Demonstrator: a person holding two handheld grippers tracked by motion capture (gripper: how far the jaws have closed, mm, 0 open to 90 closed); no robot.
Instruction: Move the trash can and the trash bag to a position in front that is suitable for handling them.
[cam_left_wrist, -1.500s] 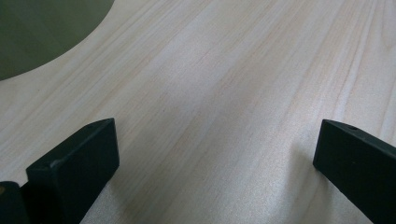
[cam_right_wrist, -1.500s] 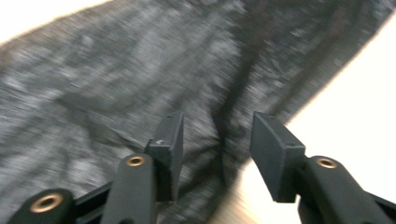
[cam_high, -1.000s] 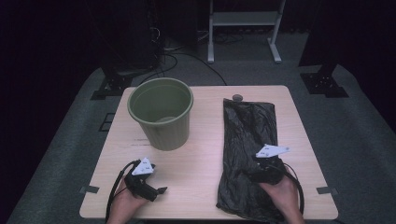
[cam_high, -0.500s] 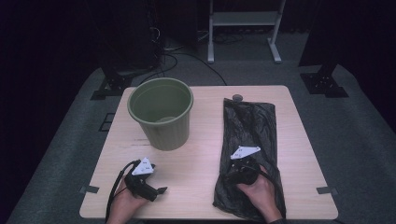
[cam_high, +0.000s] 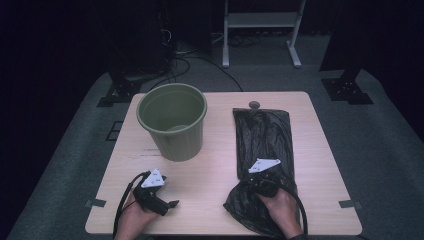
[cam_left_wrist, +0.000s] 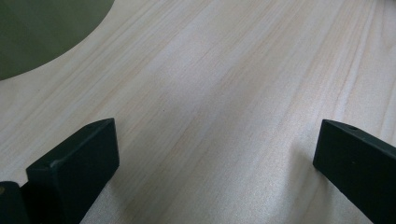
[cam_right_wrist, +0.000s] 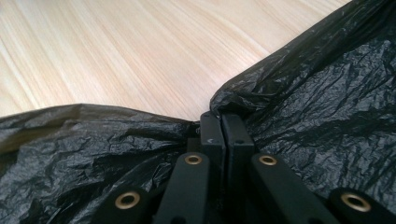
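Note:
A black plastic bag (cam_high: 262, 132) lies flat along the right half of the wooden table (cam_high: 215, 170), with its near end bunched up. My right gripper (cam_high: 248, 183) sits low on that near end. Its jaws have just been closing and now meet on a fold at the bag's edge (cam_right_wrist: 223, 119), with crinkled bag (cam_right_wrist: 327, 93) on both sides. A green bucket (cam_high: 172, 120) stands upright on the left half. My left gripper (cam_high: 170, 204) rests near the front left edge, open over bare wood (cam_left_wrist: 210, 154). The bucket's side (cam_left_wrist: 42, 32) shows at that view's top left.
A small dark round thing (cam_high: 254, 105) sits at the table's far edge just beyond the bag. A white metal stand (cam_high: 260, 20) and cables are on the floor behind. Tape marks (cam_high: 95, 203) flank the table's front corners.
My right gripper moved left and down onto the bag's near end and shut on a fold there. The bag's near end has gathered. The left gripper stayed put.

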